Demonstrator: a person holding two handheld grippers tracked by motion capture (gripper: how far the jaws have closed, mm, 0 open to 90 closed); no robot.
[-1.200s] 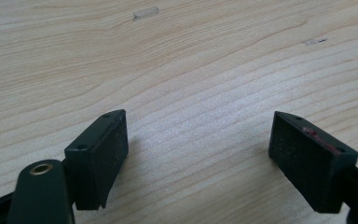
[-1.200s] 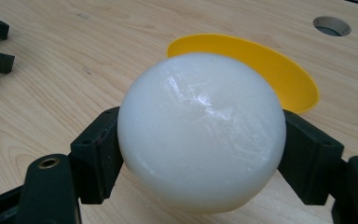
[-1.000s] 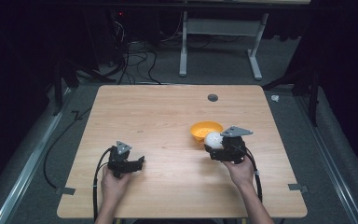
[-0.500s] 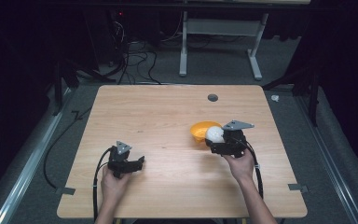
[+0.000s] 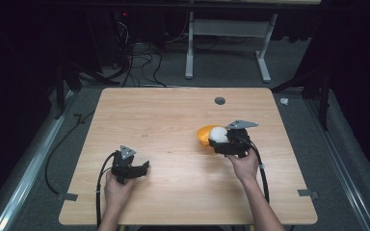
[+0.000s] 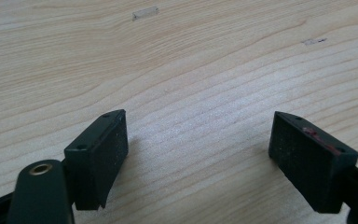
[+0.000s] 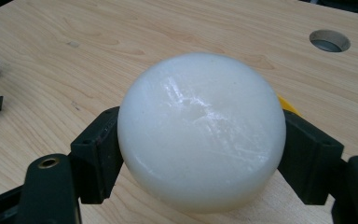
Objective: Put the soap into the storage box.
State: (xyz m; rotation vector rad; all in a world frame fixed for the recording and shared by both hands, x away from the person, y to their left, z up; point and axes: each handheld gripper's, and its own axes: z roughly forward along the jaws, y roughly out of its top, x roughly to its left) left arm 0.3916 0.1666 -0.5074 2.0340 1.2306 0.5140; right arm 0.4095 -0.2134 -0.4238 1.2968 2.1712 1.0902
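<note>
The white ball [image 7: 200, 130] sits squeezed between the two black jaws of the right tool [image 5: 224, 141], right at the orange bowl [image 5: 203, 136] on the wooden surface [image 5: 173, 125]. A round hole [image 5: 219, 100] lies farther back, well apart from the bowl, with nothing between them. The left tool [image 6: 198, 158] rests low over bare wood with its jaws wide apart, holding nothing, and the right gripper view shows just a thin yellow edge of the bowl behind the ball.

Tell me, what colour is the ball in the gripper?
White ball, best in the right gripper view.
</note>
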